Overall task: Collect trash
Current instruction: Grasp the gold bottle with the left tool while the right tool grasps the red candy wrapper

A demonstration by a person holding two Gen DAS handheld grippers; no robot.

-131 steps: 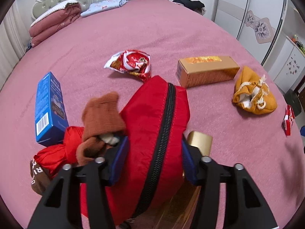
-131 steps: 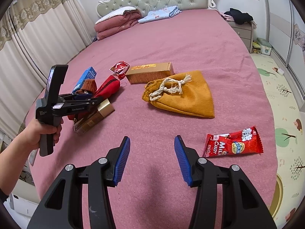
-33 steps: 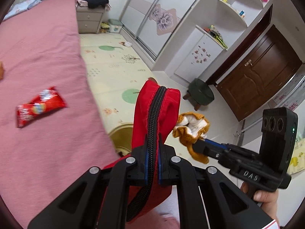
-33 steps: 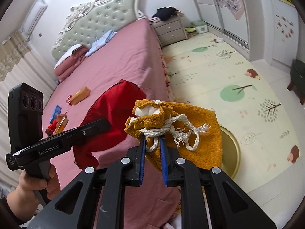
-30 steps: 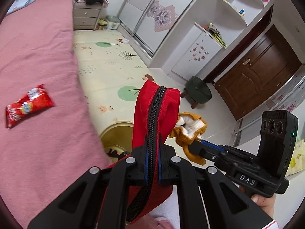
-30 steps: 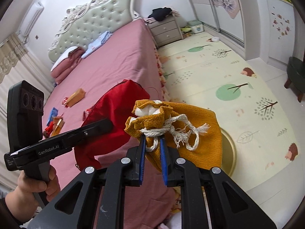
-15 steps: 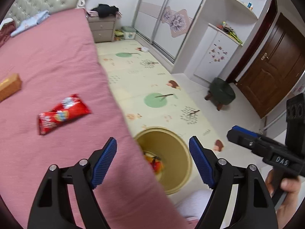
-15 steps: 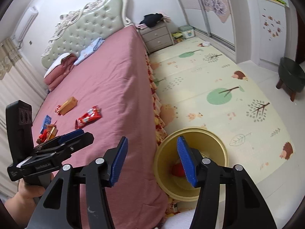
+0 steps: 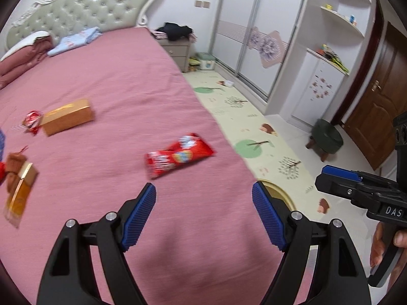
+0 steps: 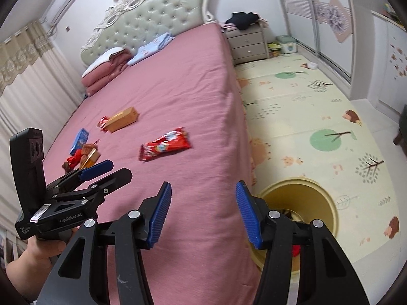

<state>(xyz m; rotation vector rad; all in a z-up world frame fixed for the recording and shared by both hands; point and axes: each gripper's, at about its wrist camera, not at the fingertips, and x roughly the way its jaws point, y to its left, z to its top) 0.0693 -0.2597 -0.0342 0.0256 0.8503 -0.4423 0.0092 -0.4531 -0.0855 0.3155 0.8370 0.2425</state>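
Note:
My left gripper (image 9: 203, 190) is open and empty over the near part of the pink bed. A red candy wrapper (image 9: 179, 155) lies just beyond its tips. Farther left lie a gold box (image 9: 66, 117), a crumpled red snack bag (image 9: 32, 121) and a gold bottle (image 9: 21, 190). My right gripper (image 10: 202, 185) is also open and empty, above the bed's edge. To its right the yellow bin (image 10: 318, 193) stands on the floor with something red (image 10: 296, 250) inside. The candy wrapper (image 10: 165, 147), gold box (image 10: 122, 119) and a blue box (image 10: 80, 137) show there too.
The bed edge drops to a patterned play mat (image 10: 318, 117). A green stool (image 9: 326, 133) stands near a brown door (image 9: 376, 117). A nightstand (image 10: 248, 42) sits by the headboard. Folded bedding (image 10: 106, 68) lies at the pillow end. A hand holds each gripper handle.
Both grippers went from shut to open: the red pouch and the orange drawstring bag have left the jaws. Both views have swung from the bin back toward the bed.

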